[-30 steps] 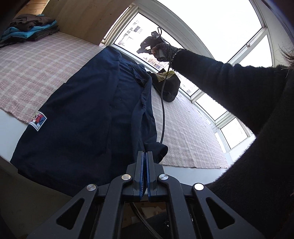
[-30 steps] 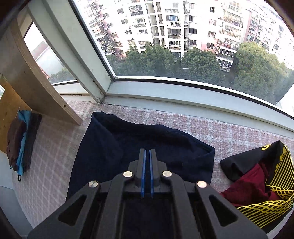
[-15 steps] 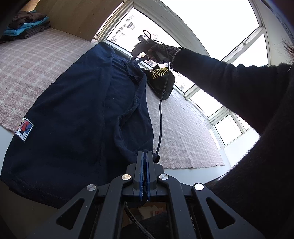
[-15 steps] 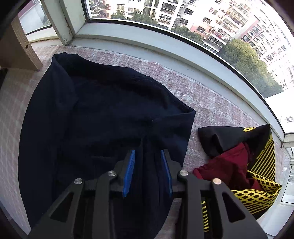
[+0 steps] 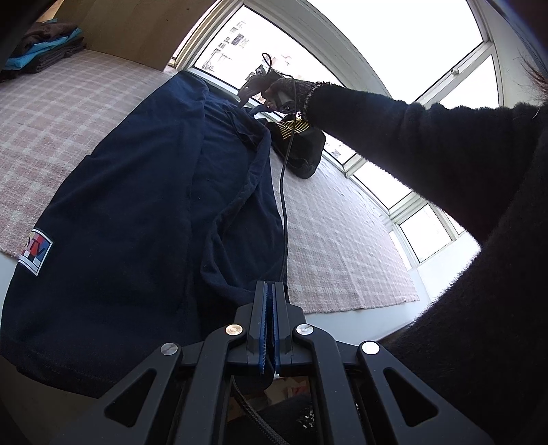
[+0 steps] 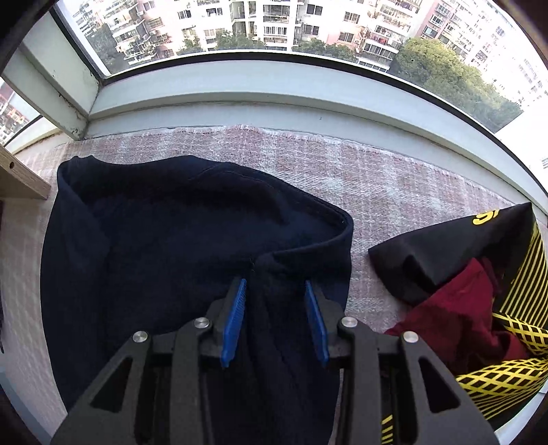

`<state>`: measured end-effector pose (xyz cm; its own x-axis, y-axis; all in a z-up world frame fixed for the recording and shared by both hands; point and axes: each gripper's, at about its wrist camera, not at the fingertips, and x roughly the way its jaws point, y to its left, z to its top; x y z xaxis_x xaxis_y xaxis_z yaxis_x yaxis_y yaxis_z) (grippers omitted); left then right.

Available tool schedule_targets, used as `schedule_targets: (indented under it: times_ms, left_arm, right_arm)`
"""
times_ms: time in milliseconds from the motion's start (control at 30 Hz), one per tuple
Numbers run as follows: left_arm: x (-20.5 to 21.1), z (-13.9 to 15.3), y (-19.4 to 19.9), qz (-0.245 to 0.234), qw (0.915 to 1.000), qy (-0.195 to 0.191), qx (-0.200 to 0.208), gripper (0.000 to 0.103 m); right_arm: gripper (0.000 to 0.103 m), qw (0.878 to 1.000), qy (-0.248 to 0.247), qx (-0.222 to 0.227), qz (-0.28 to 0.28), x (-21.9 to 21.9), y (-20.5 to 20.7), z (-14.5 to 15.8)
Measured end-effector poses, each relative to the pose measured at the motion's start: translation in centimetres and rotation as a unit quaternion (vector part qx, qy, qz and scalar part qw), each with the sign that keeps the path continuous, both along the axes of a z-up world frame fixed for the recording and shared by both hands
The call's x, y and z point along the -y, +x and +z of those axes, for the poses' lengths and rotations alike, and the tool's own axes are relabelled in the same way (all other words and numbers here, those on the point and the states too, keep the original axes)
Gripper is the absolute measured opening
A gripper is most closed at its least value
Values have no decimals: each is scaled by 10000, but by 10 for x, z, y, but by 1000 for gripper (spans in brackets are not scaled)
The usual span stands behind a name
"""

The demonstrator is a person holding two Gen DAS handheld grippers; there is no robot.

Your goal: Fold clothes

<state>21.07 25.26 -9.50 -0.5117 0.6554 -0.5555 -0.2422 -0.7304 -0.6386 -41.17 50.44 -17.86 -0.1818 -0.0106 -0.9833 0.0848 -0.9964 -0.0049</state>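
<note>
A navy garment (image 5: 137, 205) lies lengthwise on the pink plaid cover (image 5: 61, 113), with a small red, white and blue label (image 5: 36, 251) near its left hem. My left gripper (image 5: 269, 294) is shut on the garment's near corner at the bed edge. In the right wrist view the same navy garment (image 6: 178, 232) has its far end folded over. My right gripper (image 6: 275, 287) hovers open just above that end, nothing pinched between its blue pads (image 6: 234, 321). The left wrist view shows the right gripper (image 5: 255, 87) held out by a hand in a black sleeve (image 5: 428, 137).
A heap of black, yellow-patterned and dark red clothes (image 6: 479, 291) lies right of the garment, by the window sill (image 6: 274, 89). A folded stack (image 5: 44, 48) sits far left beside a wooden panel (image 5: 120, 27). A black cable (image 5: 282, 188) hangs over the garment's right edge.
My right gripper was shut a second ago, then opened and let the garment's far end down onto the cover. The left gripper stayed shut at the near corner.
</note>
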Motion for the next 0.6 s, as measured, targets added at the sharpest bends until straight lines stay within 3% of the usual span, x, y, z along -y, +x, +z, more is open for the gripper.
schedule_targets:
  times_ms: [33, 67, 100, 367, 600]
  left_arm:
    - [0, 0, 0, -2, 10000, 3, 6, 2]
    - [0, 0, 0, -6, 10000, 5, 11, 2]
    - [1, 0, 1, -14, 10000, 5, 12, 1]
    - [-2, 3, 1, -83, 10000, 39, -18, 1]
    - [9, 10, 10, 120, 9996, 187, -195, 1]
  right_arm:
    - [33, 10000, -70, -44, 34, -3, 1, 1]
    - [12, 9998, -143, -89, 83, -5, 2, 3]
    - [6, 9996, -215, -134, 133, -8, 3, 5]
    - [6, 9979, -323, -450, 340, -32, 12, 32]
    - [6, 9929, -869, -806, -13, -42, 15, 78]
